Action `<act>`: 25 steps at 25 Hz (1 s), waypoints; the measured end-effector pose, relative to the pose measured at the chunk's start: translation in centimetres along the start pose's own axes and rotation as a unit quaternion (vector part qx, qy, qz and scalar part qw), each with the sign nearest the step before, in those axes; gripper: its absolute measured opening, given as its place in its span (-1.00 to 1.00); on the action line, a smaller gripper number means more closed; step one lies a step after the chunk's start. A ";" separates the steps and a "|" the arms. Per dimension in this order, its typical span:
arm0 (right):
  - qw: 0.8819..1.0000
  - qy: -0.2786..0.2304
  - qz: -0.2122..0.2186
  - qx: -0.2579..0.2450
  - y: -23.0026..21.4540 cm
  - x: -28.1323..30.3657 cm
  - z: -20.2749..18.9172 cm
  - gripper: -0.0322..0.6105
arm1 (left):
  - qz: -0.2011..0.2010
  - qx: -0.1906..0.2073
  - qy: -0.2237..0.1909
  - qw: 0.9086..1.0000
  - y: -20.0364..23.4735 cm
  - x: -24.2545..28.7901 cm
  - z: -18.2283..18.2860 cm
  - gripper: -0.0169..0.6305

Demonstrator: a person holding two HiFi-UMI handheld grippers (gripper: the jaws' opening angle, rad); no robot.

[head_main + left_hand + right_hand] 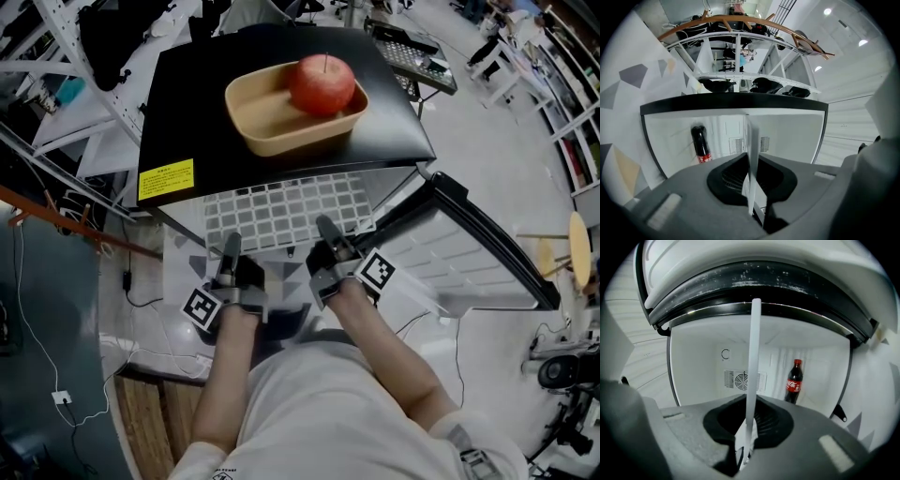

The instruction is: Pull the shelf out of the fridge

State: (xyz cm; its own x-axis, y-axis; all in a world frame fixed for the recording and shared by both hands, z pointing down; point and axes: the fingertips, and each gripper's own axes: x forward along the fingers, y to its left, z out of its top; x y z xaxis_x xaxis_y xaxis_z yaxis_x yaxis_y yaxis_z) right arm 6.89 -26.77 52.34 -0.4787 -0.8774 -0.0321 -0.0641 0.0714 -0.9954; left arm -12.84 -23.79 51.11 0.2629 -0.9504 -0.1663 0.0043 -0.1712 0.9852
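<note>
Fingers of my left gripper [230, 244] and right gripper [328, 227] clamp the white shelf [281, 211], which juts from the fridge [187, 112].

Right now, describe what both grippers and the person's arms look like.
Both the left gripper and right gripper are grey-bodied with dark tapering jaws; each carries a white cube with a black square marker. Their own views show black ribbed pads set in grey shells. The left arm and right arm are bare below a light short-sleeved shirt.
</note>
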 end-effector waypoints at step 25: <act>0.998 0.066 0.001 -0.001 -0.2 -2.6 -1.3 -0.80 | -0.001 0.004 -0.036 0.999 0.0 -3.0 -1.1 -0.85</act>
State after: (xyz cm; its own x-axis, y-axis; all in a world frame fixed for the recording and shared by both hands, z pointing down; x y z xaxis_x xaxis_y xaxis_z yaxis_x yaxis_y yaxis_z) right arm 7.03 -23.85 52.76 -0.5892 -0.8077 -0.0216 -0.0642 0.0735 -0.9952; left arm -12.62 -20.66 51.65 0.1929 -0.9663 -0.1706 -0.0036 -0.1746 0.9846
